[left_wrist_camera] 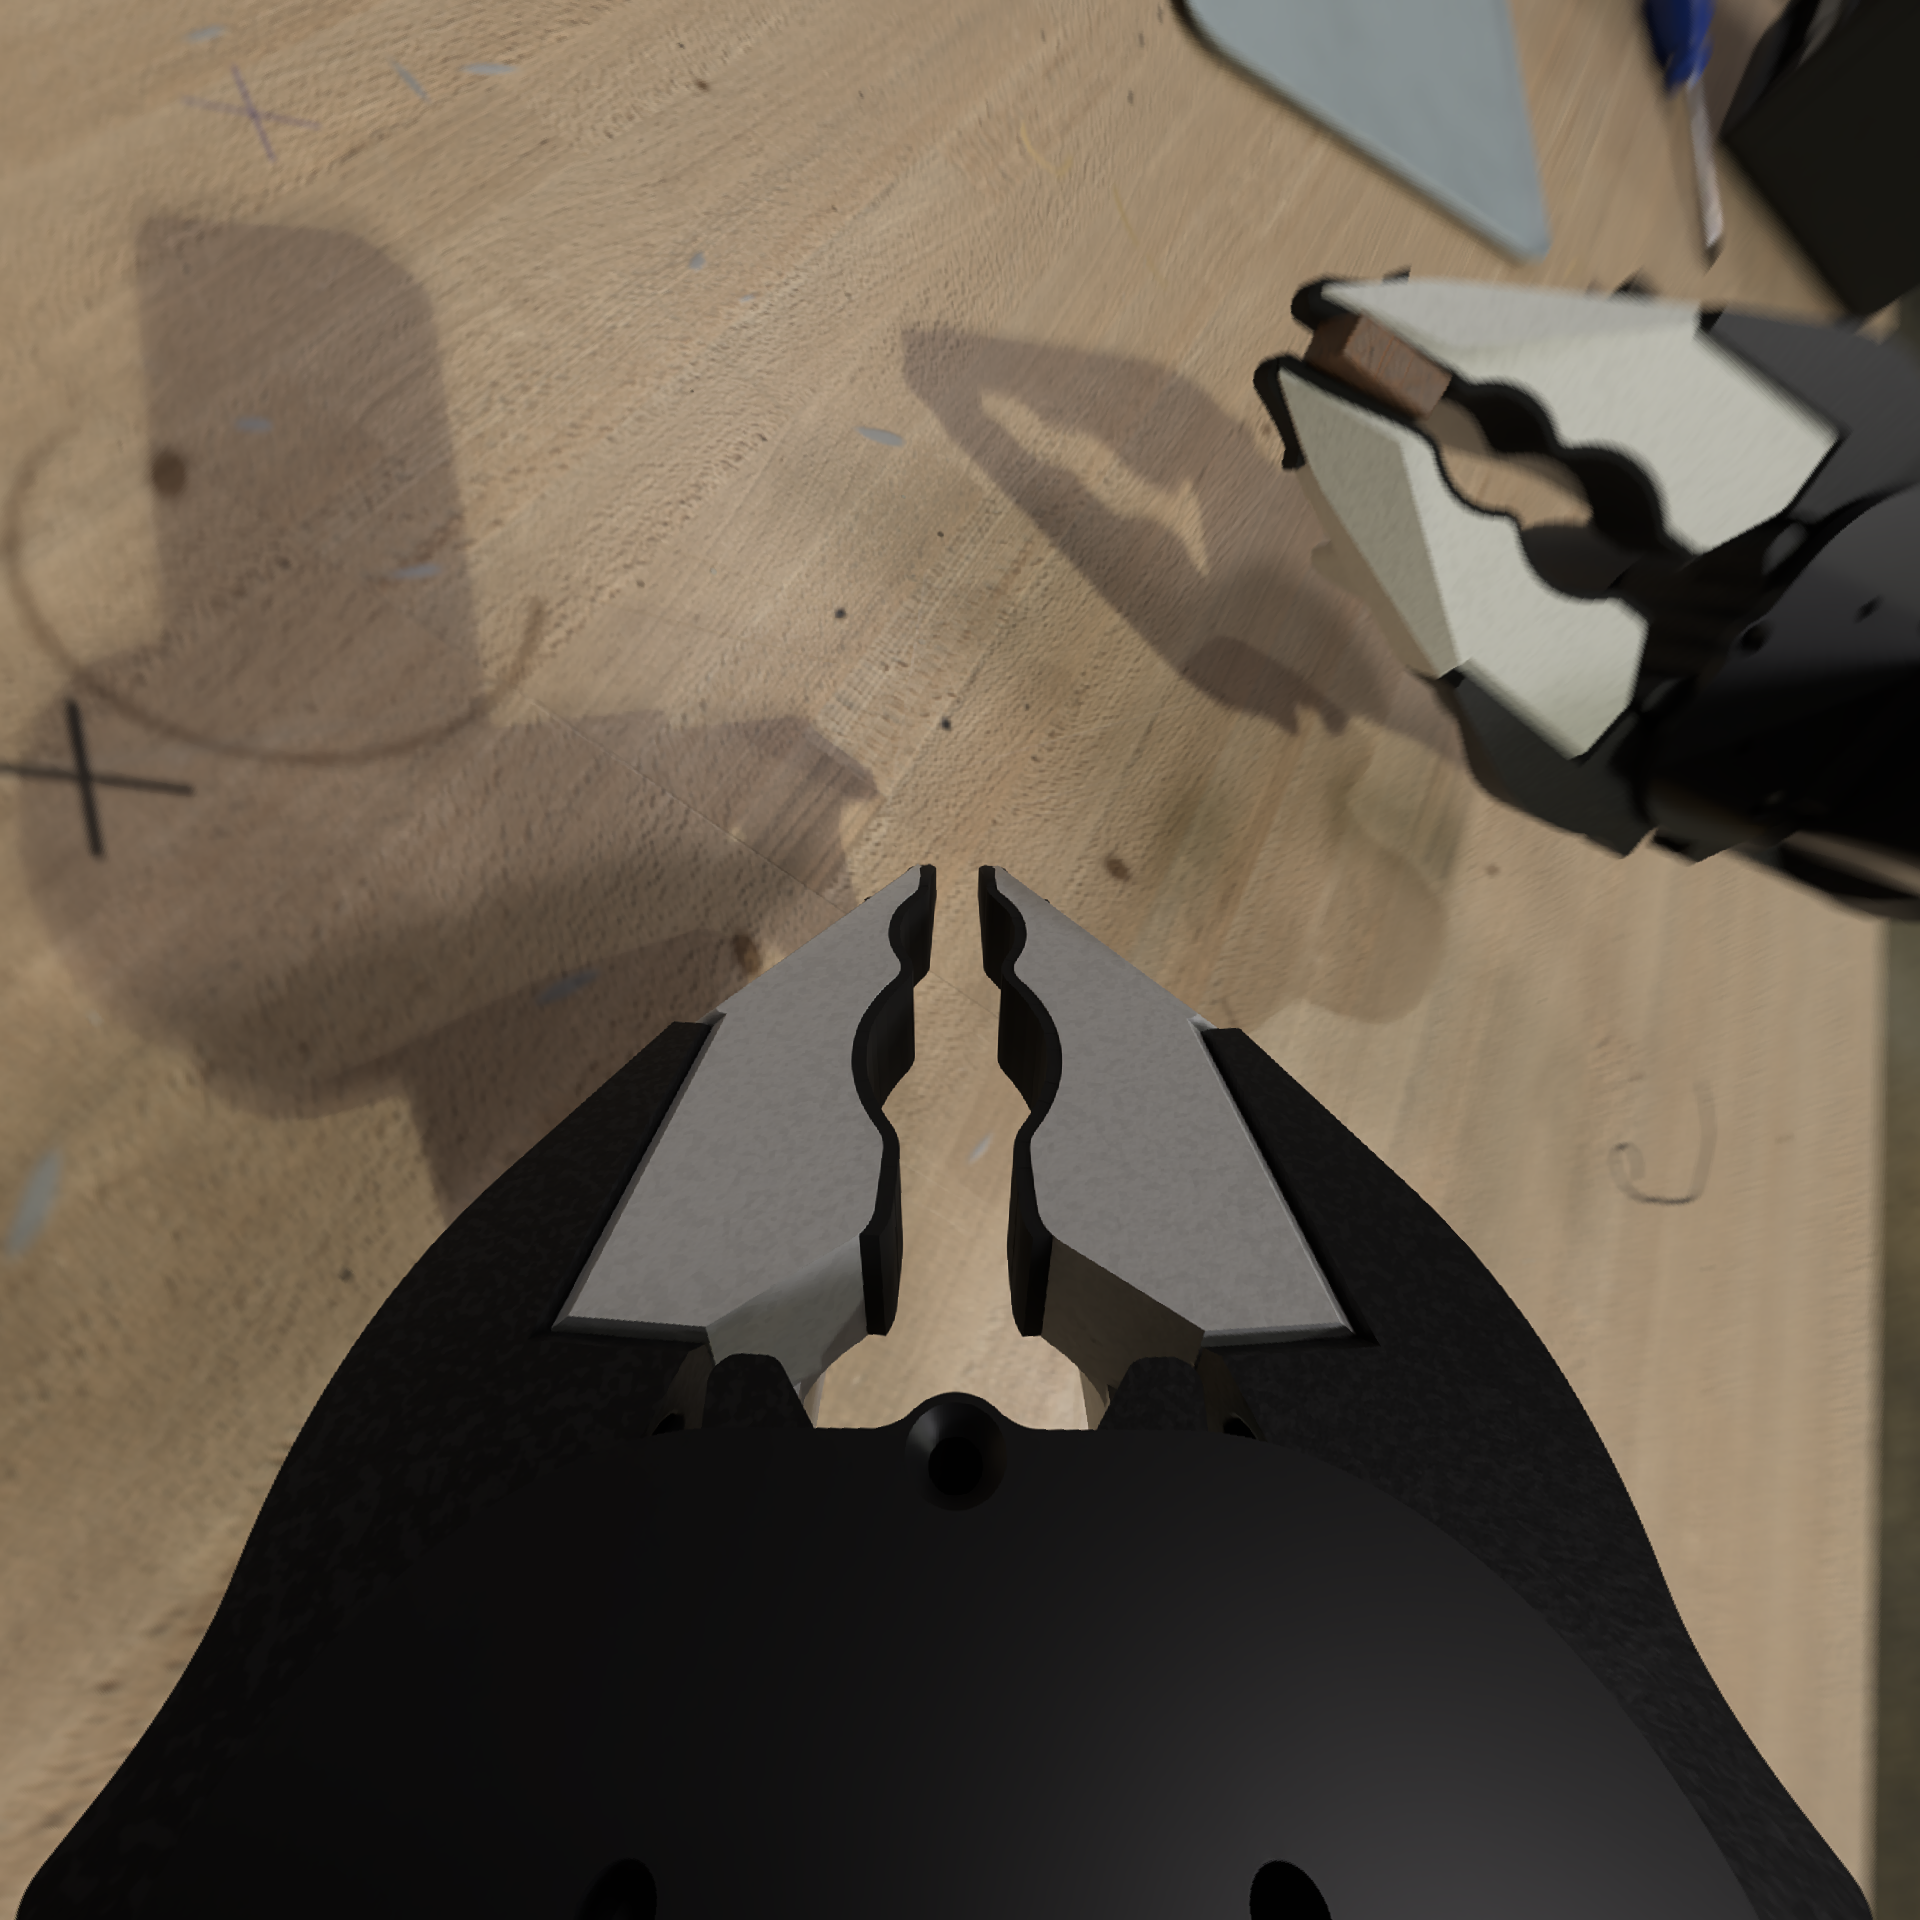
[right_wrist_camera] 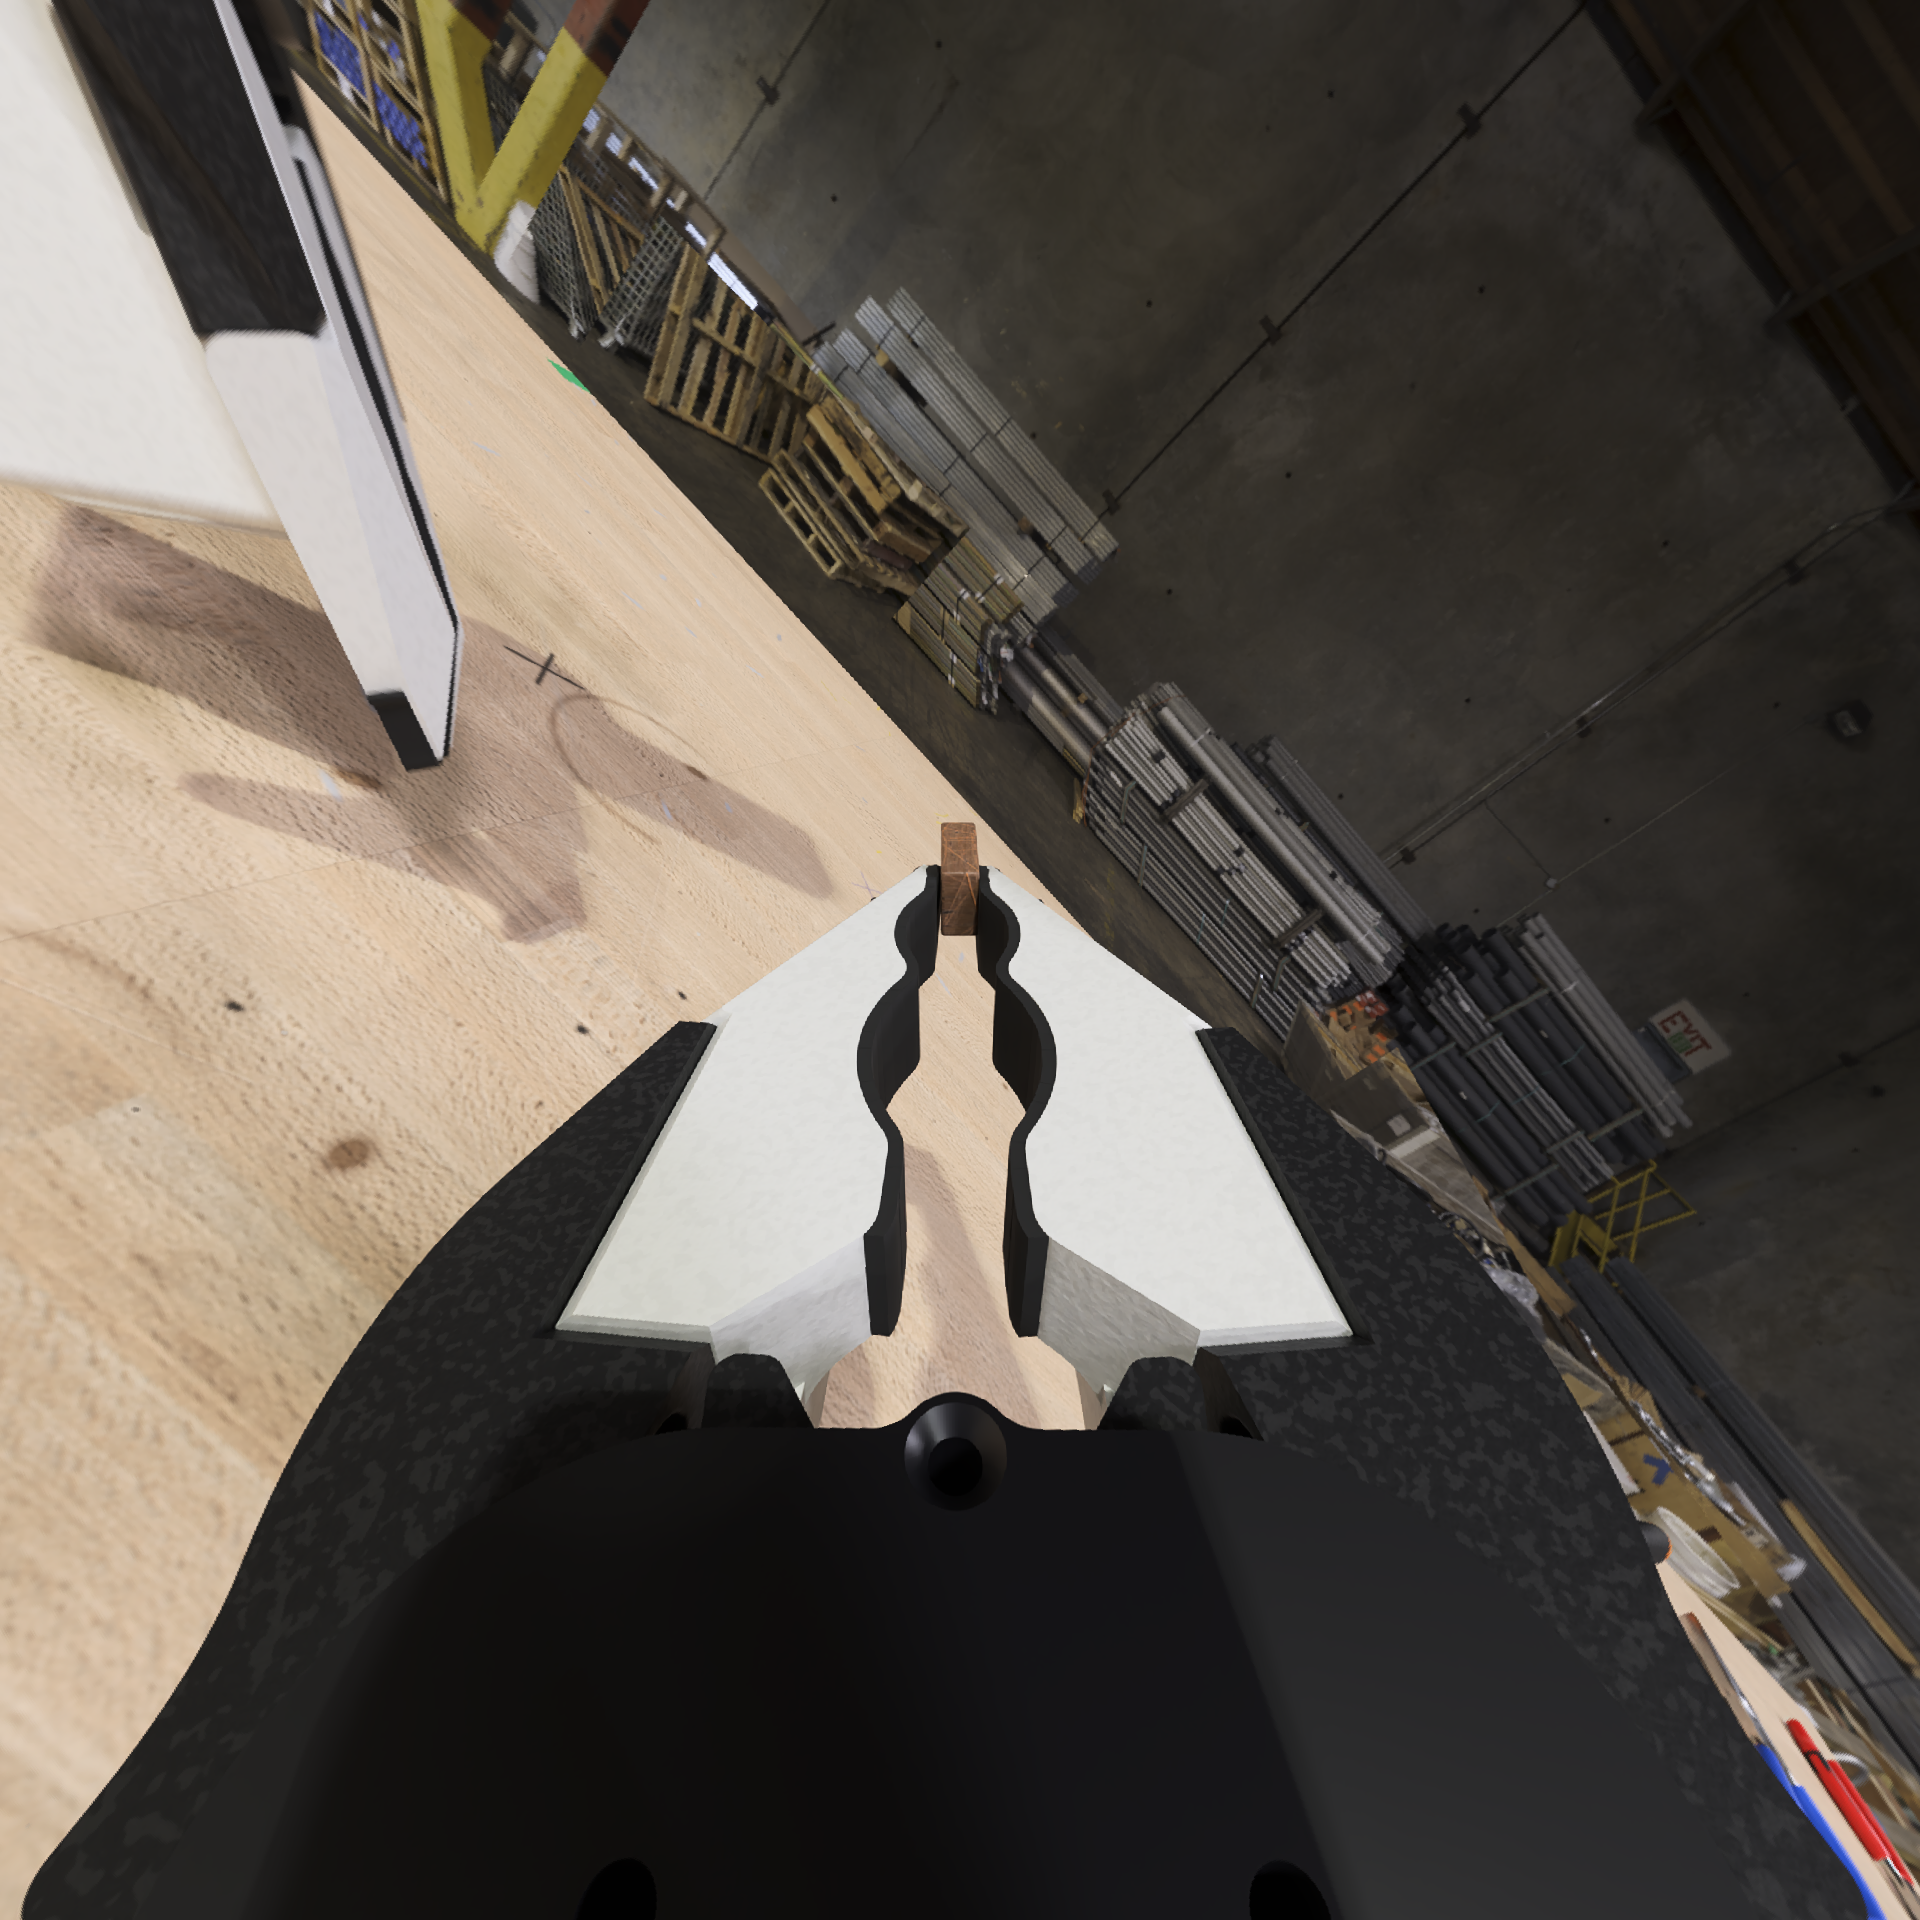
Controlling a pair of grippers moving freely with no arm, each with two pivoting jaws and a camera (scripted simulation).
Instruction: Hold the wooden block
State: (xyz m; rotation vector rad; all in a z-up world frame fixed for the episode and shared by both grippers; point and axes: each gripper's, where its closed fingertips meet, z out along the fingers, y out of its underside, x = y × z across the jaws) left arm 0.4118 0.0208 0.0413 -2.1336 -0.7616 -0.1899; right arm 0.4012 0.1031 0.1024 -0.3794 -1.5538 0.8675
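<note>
The wooden block [right_wrist_camera: 958,878] is a small brown piece pinched between the tips of my right gripper [right_wrist_camera: 956,883], which is shut on it and holds it above the wooden table [right_wrist_camera: 312,1039]. The left wrist view shows the same right gripper [left_wrist_camera: 1299,343] at the upper right, with the block [left_wrist_camera: 1377,364] in its tips. My left gripper [left_wrist_camera: 954,878] hovers over the table [left_wrist_camera: 623,416] with its jaws nearly together and nothing between them. One of its white fingers [right_wrist_camera: 364,499] shows at the upper left of the right wrist view.
A flat grey-blue pad [left_wrist_camera: 1382,104], a blue pen [left_wrist_camera: 1683,52] and a black box [left_wrist_camera: 1829,135] lie at the table's far right. The table edge [right_wrist_camera: 727,582] runs diagonally, with stacked pallets [right_wrist_camera: 727,364] and pipes [right_wrist_camera: 1247,831] beyond it.
</note>
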